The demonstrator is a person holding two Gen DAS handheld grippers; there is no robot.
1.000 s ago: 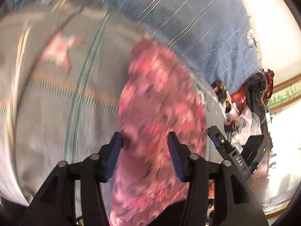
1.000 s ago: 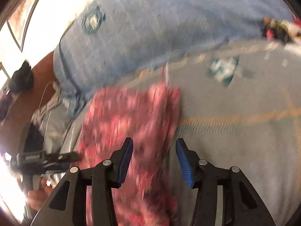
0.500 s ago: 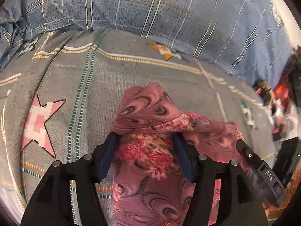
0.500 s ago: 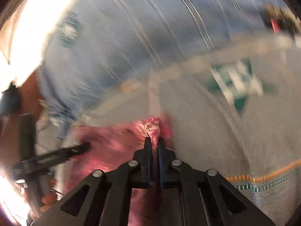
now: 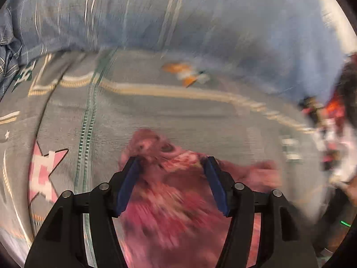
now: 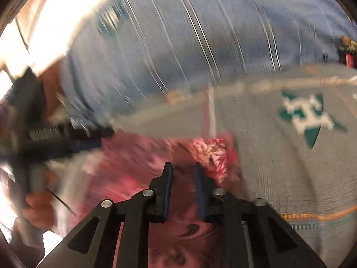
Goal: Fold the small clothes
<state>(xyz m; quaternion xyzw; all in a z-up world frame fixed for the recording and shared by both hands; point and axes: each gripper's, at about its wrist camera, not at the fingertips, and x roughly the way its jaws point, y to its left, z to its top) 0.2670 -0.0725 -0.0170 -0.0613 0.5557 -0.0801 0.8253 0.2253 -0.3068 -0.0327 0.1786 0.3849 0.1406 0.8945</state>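
A bed fills both views, spread with a grey woven blanket (image 5: 178, 116) patterned with cream and green stripes, a pink star (image 5: 44, 169) and a green star (image 6: 308, 116); behind it lies a blue striped quilt or pillow (image 5: 200, 22), and off at the edge sits a blurred jumble of dark and red odds and ends (image 5: 330, 116). On the blanket, near its middle and in front of both cameras, lies the small pink floral garment (image 5: 178, 212), bunched and rumpled rather than flat, one corner humped up toward the quilt. It looks thin, light and quite limp: it should drape and wrinkle at any pull, carry no shape of its own, and slide easily over the coarse blanket, with nothing fragile about it. The best hold, I judge, is a pinch on a hem or corner, both layers together, so the cloth hangs straight when lifted. The left tongs (image 5: 171, 174) stand spread and are opening, the cloth lying between the blue pads (image 5: 128, 183) without being pressed. The right tongs (image 6: 181, 174) show a narrow gap and are easing open; garment fabric lies under and between them, but blur keeps me from saying the pads press on it, and it looks more let go than gripped. In the right wrist view a hand (image 6: 35, 205) holds the handle of the left tool.
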